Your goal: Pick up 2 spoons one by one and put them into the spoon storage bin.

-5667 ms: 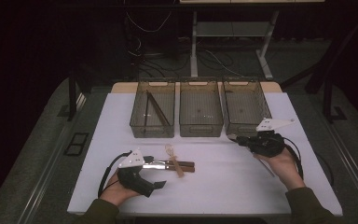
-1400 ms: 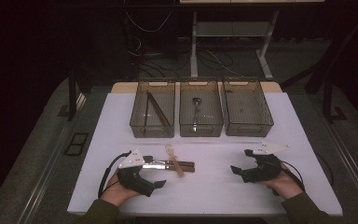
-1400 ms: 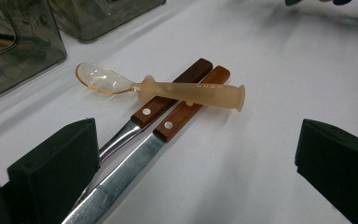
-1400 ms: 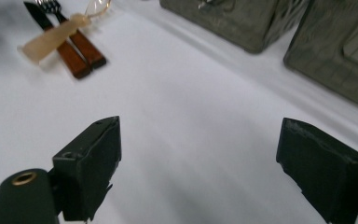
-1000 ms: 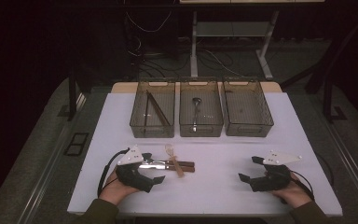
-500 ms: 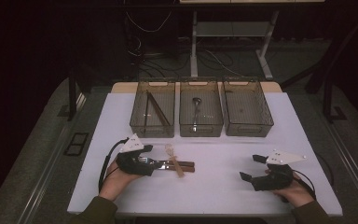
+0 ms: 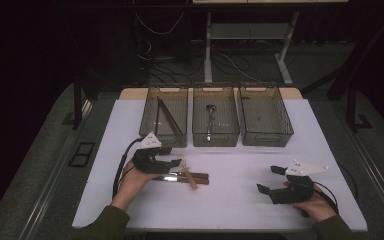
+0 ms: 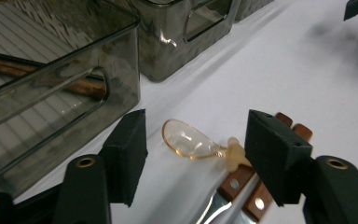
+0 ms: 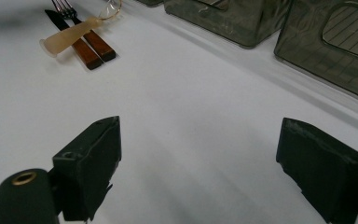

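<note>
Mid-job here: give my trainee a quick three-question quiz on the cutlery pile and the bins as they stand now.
1. True or false: the left gripper is shut on the clear spoon.
2. Which bin holds the metal spoon? A left, B middle, C right.
3. Fill in: the clear spoon lies across two utensils with ___ handles.

Key: 1 false, jaws open either side of it; 2 B, the middle bin; 3 brown.

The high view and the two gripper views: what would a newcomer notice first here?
Probably the left tool, open, with its jaws on either side of a clear amber spoon that lies across a brown-handled knife and fork on the white table. Behind stand three smoky plastic bins in a row. The right tool, open and holding nothing, hovers near the table's right front.
</note>
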